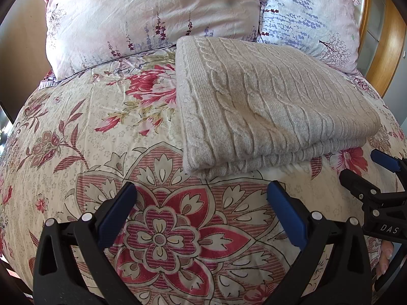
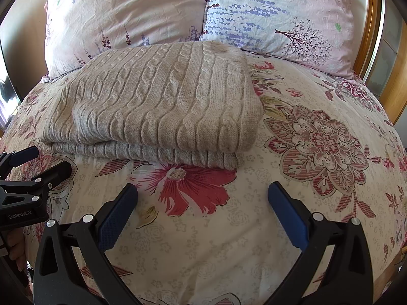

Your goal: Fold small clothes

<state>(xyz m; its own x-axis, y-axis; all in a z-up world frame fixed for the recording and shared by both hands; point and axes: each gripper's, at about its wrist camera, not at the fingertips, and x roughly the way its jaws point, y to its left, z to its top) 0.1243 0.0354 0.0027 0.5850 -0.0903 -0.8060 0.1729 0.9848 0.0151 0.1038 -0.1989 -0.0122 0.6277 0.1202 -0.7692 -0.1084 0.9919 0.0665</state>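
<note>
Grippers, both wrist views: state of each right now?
Left gripper: jaws open, holding nothing, short of the folded beige cable-knit sweater.
Right gripper: jaws open, holding nothing, over the floral bedspread.

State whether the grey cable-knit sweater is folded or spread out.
Folded: the sweater lies as a compact rectangle on the bedspread, stacked layers showing along its near edge.

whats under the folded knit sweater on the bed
The cable-knit sweater lies folded in layers on the floral duvet, two pillows behind it. Anything between the layers or beneath it is hidden.
</note>
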